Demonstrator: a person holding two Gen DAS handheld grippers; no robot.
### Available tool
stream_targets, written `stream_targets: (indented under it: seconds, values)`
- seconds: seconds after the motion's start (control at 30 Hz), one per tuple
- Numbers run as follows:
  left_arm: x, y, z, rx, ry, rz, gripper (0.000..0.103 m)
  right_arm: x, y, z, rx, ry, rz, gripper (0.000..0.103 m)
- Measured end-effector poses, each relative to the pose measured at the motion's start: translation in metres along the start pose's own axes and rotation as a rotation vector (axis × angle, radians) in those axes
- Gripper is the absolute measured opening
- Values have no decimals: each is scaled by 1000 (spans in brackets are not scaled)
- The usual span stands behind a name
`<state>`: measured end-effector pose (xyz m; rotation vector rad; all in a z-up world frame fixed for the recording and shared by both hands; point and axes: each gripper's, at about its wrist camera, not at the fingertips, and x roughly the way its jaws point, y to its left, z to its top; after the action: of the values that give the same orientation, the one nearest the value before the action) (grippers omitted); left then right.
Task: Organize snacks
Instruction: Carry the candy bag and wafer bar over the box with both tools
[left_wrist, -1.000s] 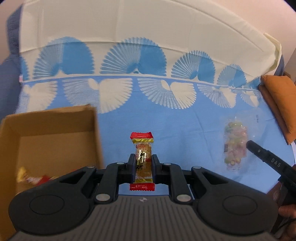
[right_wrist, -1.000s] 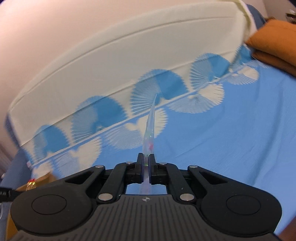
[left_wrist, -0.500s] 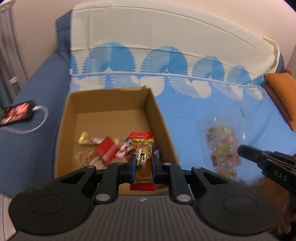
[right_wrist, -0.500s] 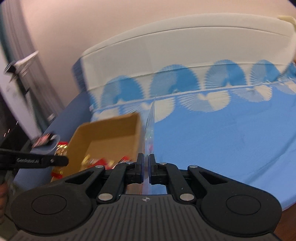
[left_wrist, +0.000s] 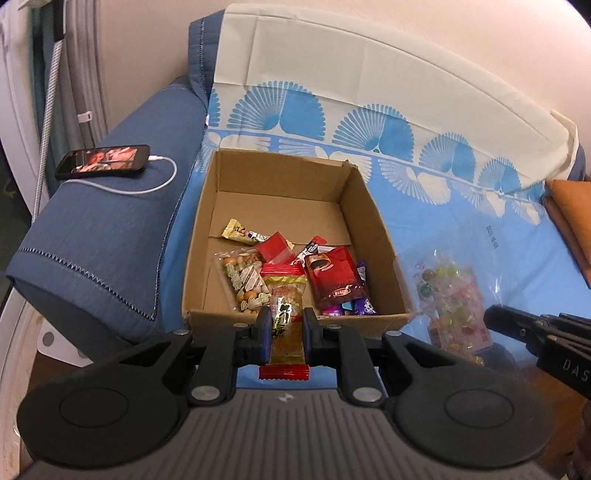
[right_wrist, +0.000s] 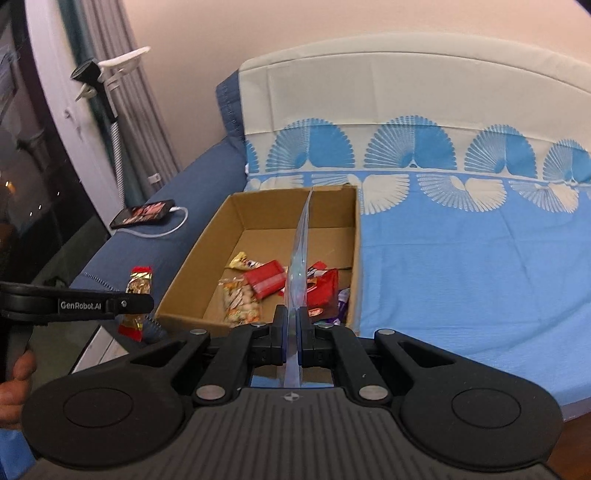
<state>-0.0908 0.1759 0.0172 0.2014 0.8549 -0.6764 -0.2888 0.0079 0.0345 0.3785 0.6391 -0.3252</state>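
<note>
On the sofa arm at about ten o'clock in the left wrist view lies a phone (left_wrist: 103, 161) on its charging cable (left_wrist: 147, 186), well apart from the work. To its right, the cardboard box (left_wrist: 354, 195) sits open on the blue patterned sheet (left_wrist: 443, 221), its top wide enough to take snacks dropped from above; several packets (left_wrist: 334, 278) already lie heaped at its near end. The left gripper (left_wrist: 283, 326) has its fingers clamped on the sides of a red-and-gold snack packet (left_wrist: 285, 295), held upright at six o'clock just short of the box's near wall, probably so it can be let go over the heap. At four o'clock, the clear bag of candy (left_wrist: 452, 295) hangs beside the box, gripped by the right gripper (right_wrist: 291, 332), whose fingers are pressed together on the bag's thin top edge; from the right wrist view the bag shows edge-on. Holding it by the seal likely keeps the loose candy hanging below.
</note>
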Motion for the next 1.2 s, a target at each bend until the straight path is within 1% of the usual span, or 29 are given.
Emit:
stream_targets:
  seconds: [0.3,1.0,1.2]
  values:
    - [-9,6,-6,-29,-18,-21,18,-2,19,-1,-66,10,-3,5]
    - [-2,8,-5,-40,-3,-26,18,6,20,0,-73,45,-6,5]
    - [1,11,3,-38,-9,-30,18,11,18,4,-71,44,-9,5]
